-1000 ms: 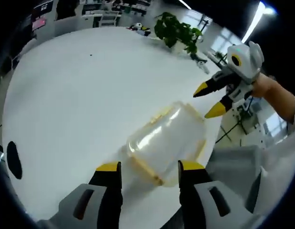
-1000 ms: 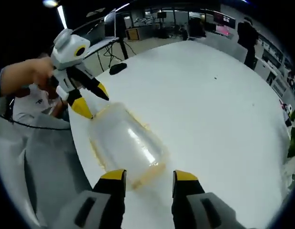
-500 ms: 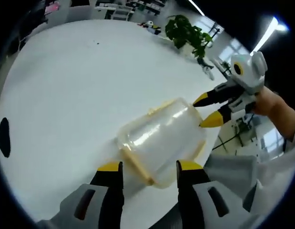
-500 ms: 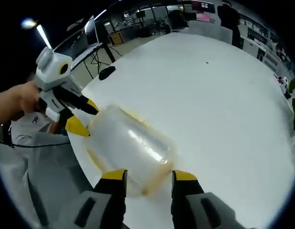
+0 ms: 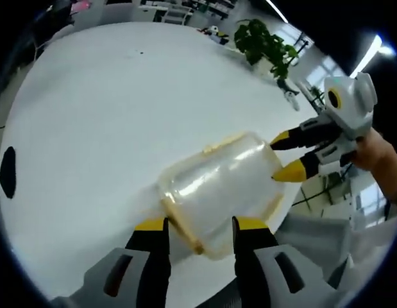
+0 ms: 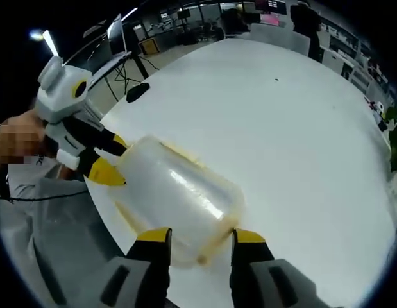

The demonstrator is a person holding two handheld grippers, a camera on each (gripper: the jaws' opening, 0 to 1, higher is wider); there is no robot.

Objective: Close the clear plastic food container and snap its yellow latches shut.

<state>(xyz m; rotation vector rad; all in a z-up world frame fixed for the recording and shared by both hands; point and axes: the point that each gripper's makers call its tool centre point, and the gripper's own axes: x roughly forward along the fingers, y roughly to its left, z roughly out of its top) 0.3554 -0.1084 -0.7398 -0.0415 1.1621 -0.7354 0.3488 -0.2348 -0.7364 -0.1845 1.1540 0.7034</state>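
container [image 5: 217, 186], one, clear plastic with its lid seated, lies near the edge of the round white counter [image 5: 102, 109] between two tools. left tool [image 5: 193, 226] stands with jaws apart astride one short end; right tool [image 6: 194, 236], likewise parted, straddles the opposite end, its yellow tips touching the wall. yellow latches [image 5: 183, 223] run along the rim; three show, and whether they are snapped cannot be told. step in hand appears to be latch pressing; next, each tool likely needs to push a latch flat.
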